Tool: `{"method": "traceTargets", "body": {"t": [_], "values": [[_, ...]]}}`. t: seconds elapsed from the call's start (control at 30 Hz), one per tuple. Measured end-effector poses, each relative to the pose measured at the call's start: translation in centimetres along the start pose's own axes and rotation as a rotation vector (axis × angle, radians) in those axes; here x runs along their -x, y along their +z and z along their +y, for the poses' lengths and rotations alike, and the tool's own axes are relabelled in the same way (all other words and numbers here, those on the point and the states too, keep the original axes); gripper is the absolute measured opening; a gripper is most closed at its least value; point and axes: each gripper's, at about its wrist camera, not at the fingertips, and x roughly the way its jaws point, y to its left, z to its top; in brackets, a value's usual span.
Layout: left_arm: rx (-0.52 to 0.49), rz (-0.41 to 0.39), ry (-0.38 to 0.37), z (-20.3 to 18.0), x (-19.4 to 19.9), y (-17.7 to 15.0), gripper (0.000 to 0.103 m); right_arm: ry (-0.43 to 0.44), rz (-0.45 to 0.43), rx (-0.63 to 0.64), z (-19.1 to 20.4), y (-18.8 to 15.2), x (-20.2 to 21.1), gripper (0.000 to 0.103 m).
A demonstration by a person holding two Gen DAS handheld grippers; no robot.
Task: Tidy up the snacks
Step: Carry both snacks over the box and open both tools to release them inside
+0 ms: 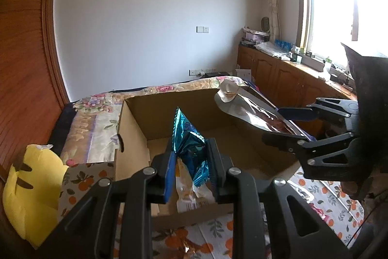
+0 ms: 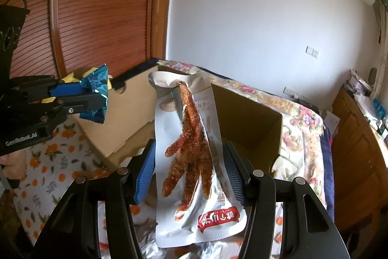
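Observation:
My left gripper (image 1: 191,162) is shut on a crumpled blue foil snack packet (image 1: 188,137), held just above the near side of an open cardboard box (image 1: 135,120). A white and orange snack packet (image 1: 190,196) lies inside the box under it. My right gripper (image 2: 190,162) is shut on a silver pouch with a chicken foot printed on it (image 2: 189,149), which stands up over the box (image 2: 245,118). From the left wrist view the right gripper (image 1: 291,123) holds that pouch (image 1: 249,113) over the box's right wall. The left gripper (image 2: 97,98) and blue packet (image 2: 95,94) show at the left of the right wrist view.
The box sits on a bed with a flowered cover (image 1: 97,118) and an orange-print cloth (image 1: 327,200). A yellow plush toy (image 1: 31,188) lies left of the box. A wooden slatted door (image 2: 97,4) stands behind, and low wooden cabinets (image 1: 278,74) run under the window.

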Motion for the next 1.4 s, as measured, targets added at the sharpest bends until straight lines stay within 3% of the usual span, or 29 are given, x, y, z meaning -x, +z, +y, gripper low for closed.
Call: {"method": "traceTargets", "body": {"t": [0.5,0.57,0.77,1.03,1.4], "values": [[0.032,0.04,-0.023,1.3,-4.6,-0.9,0.023,-0.038,0.034,-0.014,-0.5,-0.7,-5.0,0.054],[0.03,0.051,-0.024,1.2,-5.1,-1.1,0.024,-0.058,0.041,-0.009,-0.5,-0.8,-5.5,0.03],[0.02,0.076,-0.027,0.8,-6.1,-1.3,0.027,-0.049,0.062,-0.028,-1.1,-0.9,-6.6,0.029],[0.029,0.073,-0.023,0.7,-6.3,-1.3,0.044,-0.03,0.056,-0.046,-1.3,-2.1,-5.7,0.032],[0.008,0.03,-0.024,0.0,-3.8,-1.5,0.049,-0.027,-0.004,-0.107,-1.3,-3.6,-1.5,0.032]]}}
